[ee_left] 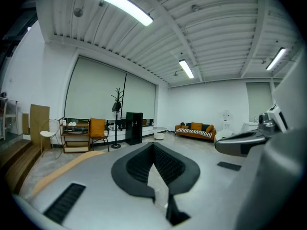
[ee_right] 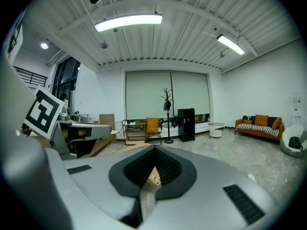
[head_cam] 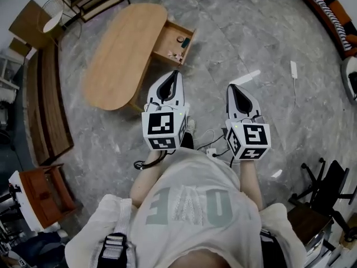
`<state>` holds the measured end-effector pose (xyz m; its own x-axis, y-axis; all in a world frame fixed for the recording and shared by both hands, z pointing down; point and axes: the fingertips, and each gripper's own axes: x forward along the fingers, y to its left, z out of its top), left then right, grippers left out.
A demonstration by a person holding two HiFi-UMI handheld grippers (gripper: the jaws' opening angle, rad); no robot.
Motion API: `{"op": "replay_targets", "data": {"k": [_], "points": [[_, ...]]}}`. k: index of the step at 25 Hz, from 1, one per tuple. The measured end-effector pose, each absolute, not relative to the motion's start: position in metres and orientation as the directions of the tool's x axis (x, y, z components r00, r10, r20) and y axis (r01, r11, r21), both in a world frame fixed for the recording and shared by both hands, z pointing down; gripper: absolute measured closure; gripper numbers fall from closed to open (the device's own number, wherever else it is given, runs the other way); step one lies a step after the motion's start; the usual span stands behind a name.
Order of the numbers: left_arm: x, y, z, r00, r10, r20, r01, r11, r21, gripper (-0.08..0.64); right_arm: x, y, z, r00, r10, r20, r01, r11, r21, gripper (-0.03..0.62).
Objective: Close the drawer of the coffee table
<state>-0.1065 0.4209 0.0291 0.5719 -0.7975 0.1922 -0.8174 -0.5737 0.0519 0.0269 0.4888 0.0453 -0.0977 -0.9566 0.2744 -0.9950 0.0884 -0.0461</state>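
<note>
The person is standing on the grey floor (head_cam: 251,43) and holding both grippers out in front of the body, side by side and a little apart.

The left gripper (head_cam: 176,75) is pointing up the picture toward the table (head_cam: 120,54). Its jaws are pressing together into a single point, and nothing is sitting between them. Its own view is showing the same thing: the dark pads are meeting at the tip, with only the room beyond. The right gripper (head_cam: 231,87) is pointing the same way, its jaws are likewise meeting at the tip, and it is carrying nothing.

The drawer (head_cam: 166,38) is standing pulled out from the table's right long side, toward the far end. Its open top is facing up and a few small things (head_cam: 179,39) are lying inside.

From the head view the drawer is lying straight ahead of the left gripper's tip, just above it in the picture. It is down near the floor and not touching the gripper. For the right gripper it is lying ahead and off to the left, further away. In the right gripper view the drawer is showing small through the notch under the closed tips, well ahead of them. Neither gripper is touching the drawer or the table.
</note>
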Motion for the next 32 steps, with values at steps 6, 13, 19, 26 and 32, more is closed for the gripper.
{"op": "replay_targets", "data": {"k": [6, 13, 19, 26, 32], "points": [[-0.085, 0.311, 0.025, 0.591, -0.780, 0.206, -0.801, -0.598, 0.032, 0.552, 0.047, 0.379, 0.036, -0.087, -0.960, 0.265, -0.996, 0.081, -0.035, 0.588], [-0.054, 0.242, 0.021, 0.580, -0.786, 0.214, -0.808, -0.589, 0.022, 0.552, 0.079, 0.306, 0.037, -0.084, -0.965, 0.249, -0.995, 0.068, -0.073, 0.588], [-0.023, 0.181, 0.031, 0.540, -0.810, 0.228, -0.835, -0.550, 0.025, 0.552, 0.109, 0.234, 0.044, -0.137, -0.960, 0.242, -0.989, 0.118, -0.091, 0.586], [0.030, 0.099, 0.031, 0.477, -0.848, 0.233, -0.875, -0.484, 0.031, 0.552, 0.161, 0.148, 0.041, -0.209, -0.948, 0.240, -0.977, 0.193, -0.088, 0.588], [0.073, 0.053, 0.025, 0.436, -0.873, 0.219, -0.897, -0.440, 0.032, 0.552, 0.194, 0.093, 0.034, -0.286, -0.931, 0.225, -0.958, 0.277, -0.072, 0.588]]}}
